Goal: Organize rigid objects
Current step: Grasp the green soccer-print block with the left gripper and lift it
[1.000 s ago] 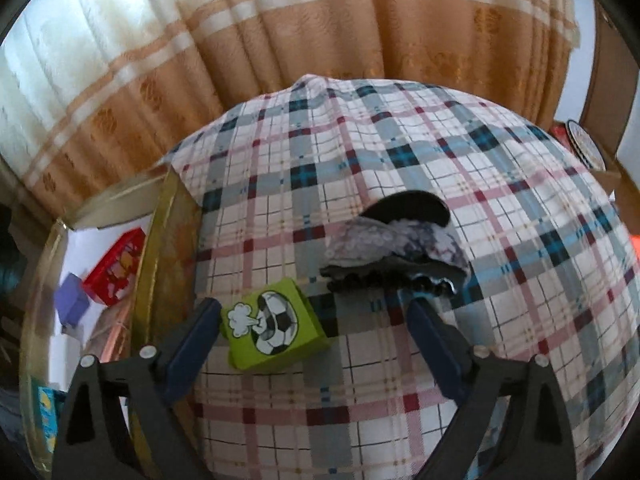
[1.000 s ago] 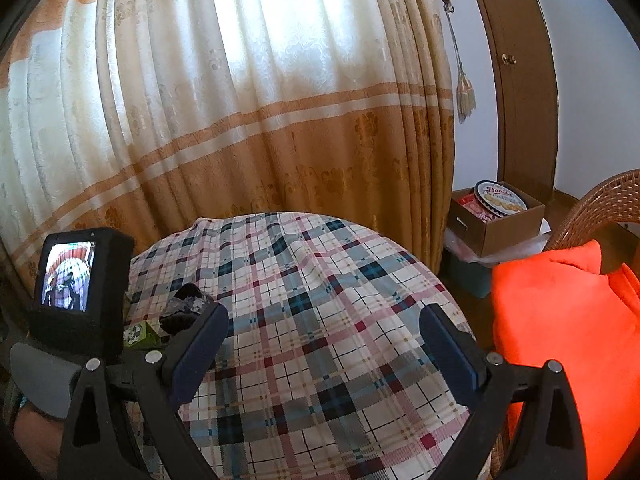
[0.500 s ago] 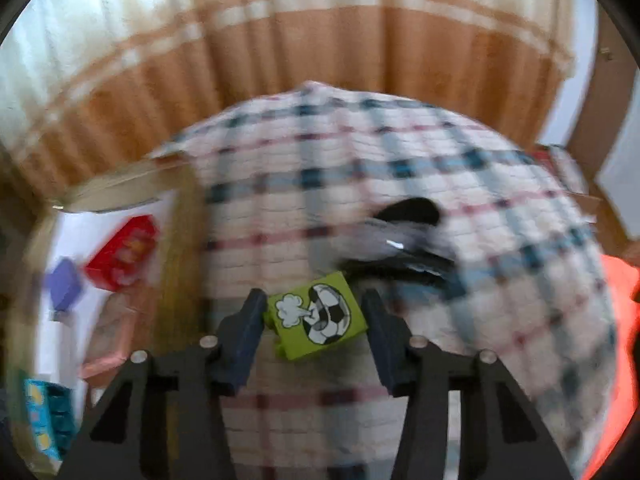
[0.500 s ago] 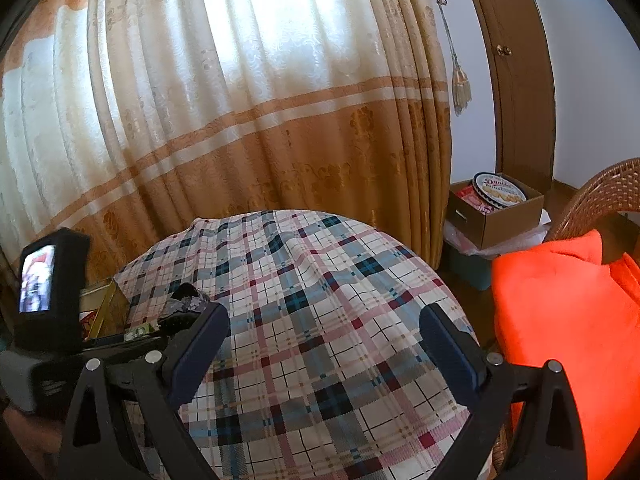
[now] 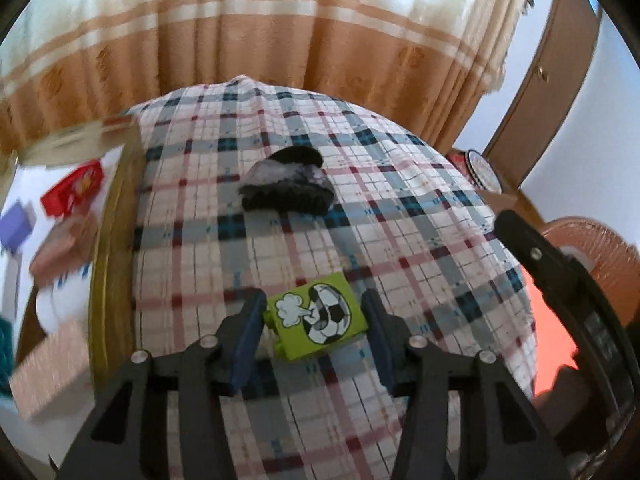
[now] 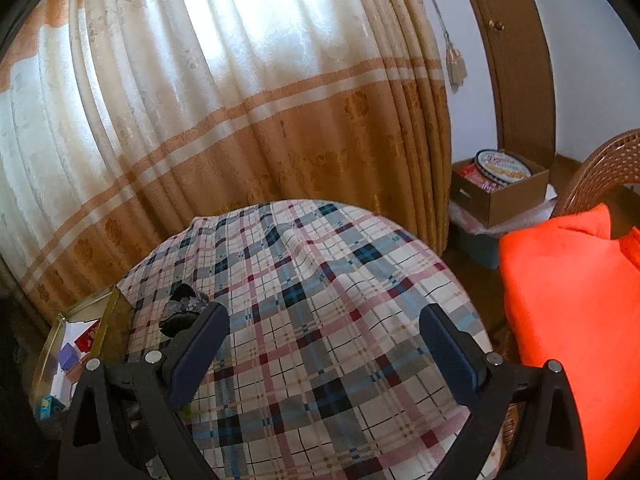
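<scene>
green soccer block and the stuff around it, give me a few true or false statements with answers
1. The left gripper has its jaws closed on the green soccer block. True.
2. The right gripper holds a red block. False: its jaws are wide open and empty.
3. The dark hair claw lies on the plaid tablecloth, beyond the green block. True.
4. The red block sits on the tablecloth beside the hair claw. False: it lies inside the gold-rimmed box left of the cloth.
5. A purple block is in that box. True.
</scene>
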Demonstrator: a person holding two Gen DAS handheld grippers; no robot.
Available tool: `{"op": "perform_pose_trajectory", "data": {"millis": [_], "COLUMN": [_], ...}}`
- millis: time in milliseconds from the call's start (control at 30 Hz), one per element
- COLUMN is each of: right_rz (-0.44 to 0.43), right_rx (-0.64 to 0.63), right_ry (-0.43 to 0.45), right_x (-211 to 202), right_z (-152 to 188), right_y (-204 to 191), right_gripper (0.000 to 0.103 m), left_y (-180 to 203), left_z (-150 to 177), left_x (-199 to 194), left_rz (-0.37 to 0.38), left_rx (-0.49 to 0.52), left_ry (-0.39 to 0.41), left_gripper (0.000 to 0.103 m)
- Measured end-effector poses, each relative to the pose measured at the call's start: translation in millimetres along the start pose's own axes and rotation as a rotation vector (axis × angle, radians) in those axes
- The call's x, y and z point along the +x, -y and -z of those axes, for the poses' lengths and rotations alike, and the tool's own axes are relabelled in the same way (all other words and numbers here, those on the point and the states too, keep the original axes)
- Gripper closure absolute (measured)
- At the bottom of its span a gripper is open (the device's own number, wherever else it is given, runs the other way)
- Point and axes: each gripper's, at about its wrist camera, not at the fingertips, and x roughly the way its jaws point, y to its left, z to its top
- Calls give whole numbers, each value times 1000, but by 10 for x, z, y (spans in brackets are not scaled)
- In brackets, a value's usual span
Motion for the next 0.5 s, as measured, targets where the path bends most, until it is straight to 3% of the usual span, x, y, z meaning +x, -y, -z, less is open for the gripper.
{"op": "perform_pose_trajectory", "data": {"millis": [100, 300, 500], "right_rz": [-58, -149, -332], "right_rx": [-6, -70, -302], "right_ry": [-35, -97, -207], "right_x": [75, 237, 593], "right_z": [-18, -132, -376], "right_y": [-19, -138, -547], "right_gripper": [5, 5, 5], "left_y": [-65, -39, 47], "left_z": [-17, 10, 81], "left_x": [-50, 6, -22], "left_rz": [38, -18, -67], "left_rx": [-61, -60, -12], "left_ry": [3, -27, -14], "left_gripper": [54, 54, 54]}}
